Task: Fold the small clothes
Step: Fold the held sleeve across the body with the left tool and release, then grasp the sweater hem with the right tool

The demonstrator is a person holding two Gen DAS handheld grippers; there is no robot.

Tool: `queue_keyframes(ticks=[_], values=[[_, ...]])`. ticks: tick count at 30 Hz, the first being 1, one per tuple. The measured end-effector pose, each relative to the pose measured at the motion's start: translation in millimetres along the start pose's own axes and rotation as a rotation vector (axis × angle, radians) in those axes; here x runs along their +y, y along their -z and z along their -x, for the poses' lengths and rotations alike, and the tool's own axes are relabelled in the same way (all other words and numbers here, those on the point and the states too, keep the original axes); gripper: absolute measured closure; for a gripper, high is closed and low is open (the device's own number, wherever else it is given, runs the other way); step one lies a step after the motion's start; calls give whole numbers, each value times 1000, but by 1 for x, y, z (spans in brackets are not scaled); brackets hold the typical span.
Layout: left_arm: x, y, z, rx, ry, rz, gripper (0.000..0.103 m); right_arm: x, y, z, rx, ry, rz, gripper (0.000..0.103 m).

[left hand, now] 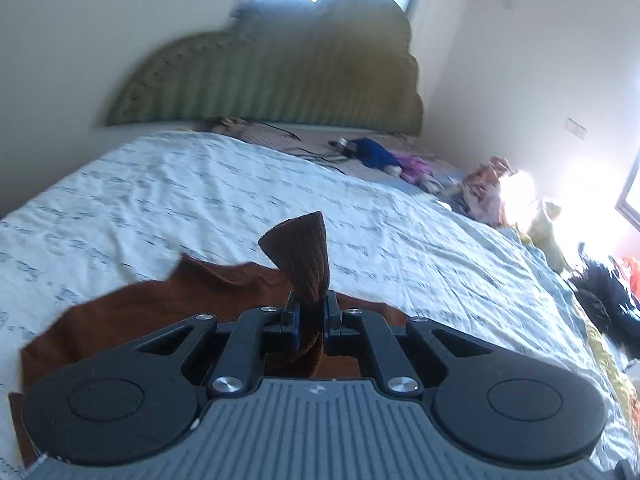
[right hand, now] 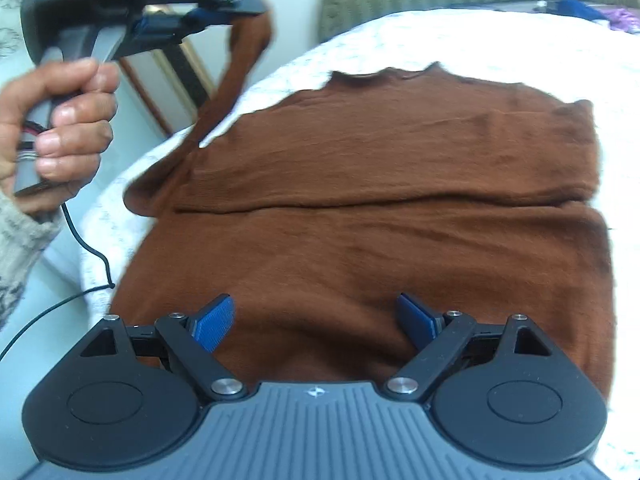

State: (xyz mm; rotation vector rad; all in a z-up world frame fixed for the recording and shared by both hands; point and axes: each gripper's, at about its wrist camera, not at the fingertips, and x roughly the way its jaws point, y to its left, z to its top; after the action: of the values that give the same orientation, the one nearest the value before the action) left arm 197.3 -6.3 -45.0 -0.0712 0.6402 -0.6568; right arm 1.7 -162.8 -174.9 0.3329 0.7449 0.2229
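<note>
A brown knit sweater [right hand: 380,184] lies flat on the white bedsheet [right hand: 500,40], one part folded over along a crease across its middle. My left gripper [left hand: 311,312] is shut on the sweater's sleeve [left hand: 304,256], whose cuff sticks up past the fingers. In the right wrist view the left gripper [right hand: 240,12] holds that sleeve [right hand: 236,76] lifted above the sweater's left side. My right gripper [right hand: 316,320] is open and empty, hovering just over the sweater's near part.
A green padded headboard [left hand: 280,80] stands at the far end of the bed. Blue and purple clothes [left hand: 384,156] and a heap of other garments [left hand: 500,196] lie along the bed's right side. A cable [right hand: 80,248] hangs from the left gripper's handle.
</note>
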Motion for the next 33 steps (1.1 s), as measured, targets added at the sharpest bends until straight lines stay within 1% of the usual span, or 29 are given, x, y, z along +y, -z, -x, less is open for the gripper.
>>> queue_keyframes(ticks=[2,4,6,7,9,11,12,13,15,16,17,18,19,20,21,22,23,24,25,26,28,29,30,31,32,33], values=[[-16,14,-24,57,40,-45,93,-8,-1,8,-33,70,-35,14],[-29,29,-44,120,86,-69,93,-16,-2,13,-38,88,-59,14],[-41,43,-61,166,100,-96,93,-25,-1,17,-44,104,-85,14],[-45,50,-71,197,109,-112,91,-28,-1,18,-43,116,-92,14],[-45,62,-83,243,109,-98,84,-36,-1,18,-36,121,-117,14],[-32,66,-78,259,123,-51,68,-45,-2,18,-34,101,-153,14],[-24,66,-69,246,130,-29,46,-50,-3,21,-39,92,-161,14],[-14,64,-52,207,123,-7,29,-53,-4,22,-46,92,-168,14],[12,57,-15,112,98,49,21,-65,-7,29,-80,76,-198,14],[30,54,6,73,107,92,15,-72,-9,31,-100,64,-223,14],[50,51,24,41,98,141,11,-80,-13,33,-123,50,-257,14],[70,49,42,10,64,198,6,-88,-17,33,-143,36,-288,14],[93,49,60,-29,41,264,5,-100,-24,31,-166,15,-330,14],[116,51,75,-60,38,328,4,-111,-30,28,-182,-9,-371,14],[136,54,85,-69,28,387,4,-123,-41,22,-182,-37,-403,15],[153,57,91,-63,12,435,4,-133,-49,15,-183,-62,-437,15],[170,60,93,-46,12,480,4,-143,-58,7,-181,-97,-469,15],[183,64,91,-14,30,509,5,-152,-69,-4,-161,-139,-491,22],[192,70,88,15,39,537,5,-157,-77,-13,-143,-149,-507,27],[199,76,84,41,54,563,5,-162,-85,-22,-125,-147,-518,37],[210,87,74,89,73,611,6,-166,-100,-40,-78,-133,-496,42],[212,91,70,99,80,622,6,-166,-105,-46,-61,-107,-479,46],[214,95,66,113,85,624,6,-165,-110,-53,-37,-103,-456,48],[214,99,62,126,72,625,6,-165,-114,-58,-13,-123,-445,50],[216,101,58,137,49,634,7,-163,-116,-62,11,-144,-432,74],[218,104,55,143,43,641,7,-159,-119,-68,49,-162,-409,101]])
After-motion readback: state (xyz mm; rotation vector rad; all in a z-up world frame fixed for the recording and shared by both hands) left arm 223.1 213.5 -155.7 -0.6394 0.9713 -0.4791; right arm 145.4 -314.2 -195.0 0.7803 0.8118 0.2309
